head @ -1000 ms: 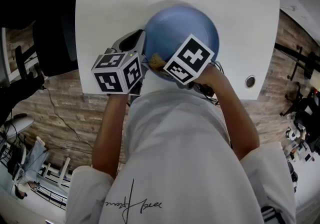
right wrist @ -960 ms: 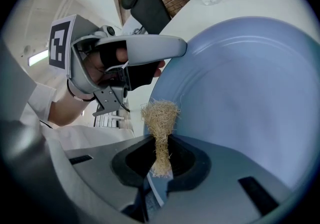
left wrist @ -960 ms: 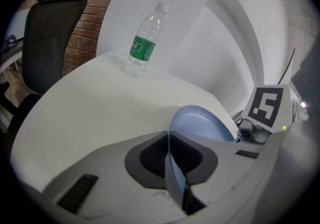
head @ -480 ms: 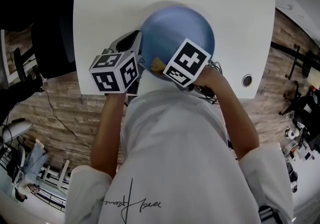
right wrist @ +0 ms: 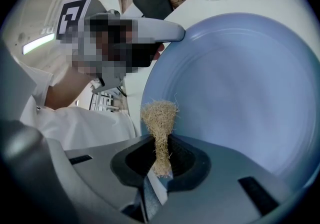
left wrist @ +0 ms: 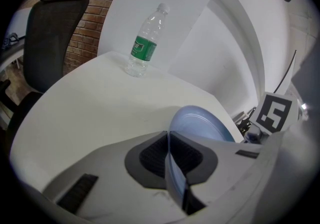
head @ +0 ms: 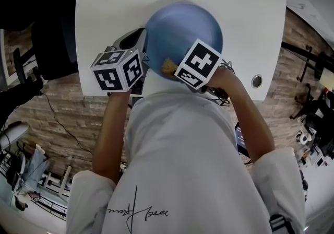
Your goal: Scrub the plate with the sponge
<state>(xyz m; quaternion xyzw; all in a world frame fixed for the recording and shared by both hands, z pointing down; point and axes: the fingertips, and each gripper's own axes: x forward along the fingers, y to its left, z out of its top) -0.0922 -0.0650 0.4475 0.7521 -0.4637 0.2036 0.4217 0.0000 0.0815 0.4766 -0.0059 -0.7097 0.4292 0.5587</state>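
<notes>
Seen from the head, the white shirt [head: 182,165] fills the near field, and both bare forearms reach forward from short sleeves, elbows out to the sides, the hands drawn in close together at the near edge of the table [head: 250,13]. The left forearm [head: 110,128] runs almost straight ahead; the right forearm [head: 248,118] angles inward from the right side. The left gripper [left wrist: 170,157] is pinching the blue plate [head: 182,26] by its left rim – in the left gripper view the rim runs edge-on between the two dark pads, which press on it from both sides. The right gripper [right wrist: 161,160] comes in from the near right, its jaws pressed on a tan, fibrous sponge [right wrist: 160,118]. The sponge's narrow waist is squeezed between the pads and its frayed head sticks out forward, against the near part of the plate's face. In the head view the sponge shows as a small tan tuft just beside the right gripper's marker cube, at the plate's near edge. The plate sits between the two grippers, above the near part of the table – whether it touches the tabletop cannot be told. Farther off, a clear bottle [left wrist: 145,43] with a green label stands upright near the table's far edge, and a dark chair [left wrist: 55,33] stands beyond the table's left side.
</notes>
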